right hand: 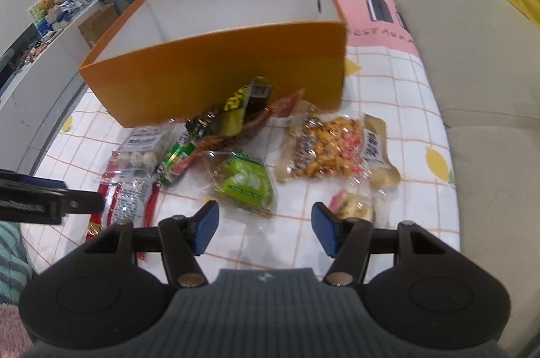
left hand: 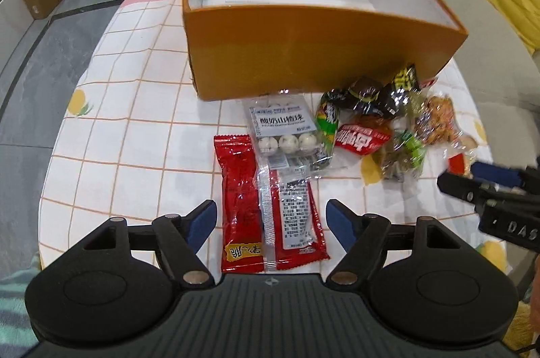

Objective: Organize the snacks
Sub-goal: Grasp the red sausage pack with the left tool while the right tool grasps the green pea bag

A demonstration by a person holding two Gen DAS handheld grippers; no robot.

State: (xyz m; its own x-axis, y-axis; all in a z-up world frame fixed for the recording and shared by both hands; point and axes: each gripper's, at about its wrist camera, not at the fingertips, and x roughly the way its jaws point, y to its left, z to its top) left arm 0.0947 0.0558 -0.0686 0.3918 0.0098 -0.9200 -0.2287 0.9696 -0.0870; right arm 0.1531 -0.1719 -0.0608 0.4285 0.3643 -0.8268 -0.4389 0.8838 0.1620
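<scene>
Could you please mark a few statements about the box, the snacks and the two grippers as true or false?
1. The orange box already holds snacks. False: only its white inside shows.
2. Two red packets lie between the left gripper fingers. True.
3. The right gripper grips the green packet. False: its jaws are open and hold nothing.
4. The snacks lie on the checked tablecloth in front of the box. True.
5. The box has a lid on. False: its top is open.
</scene>
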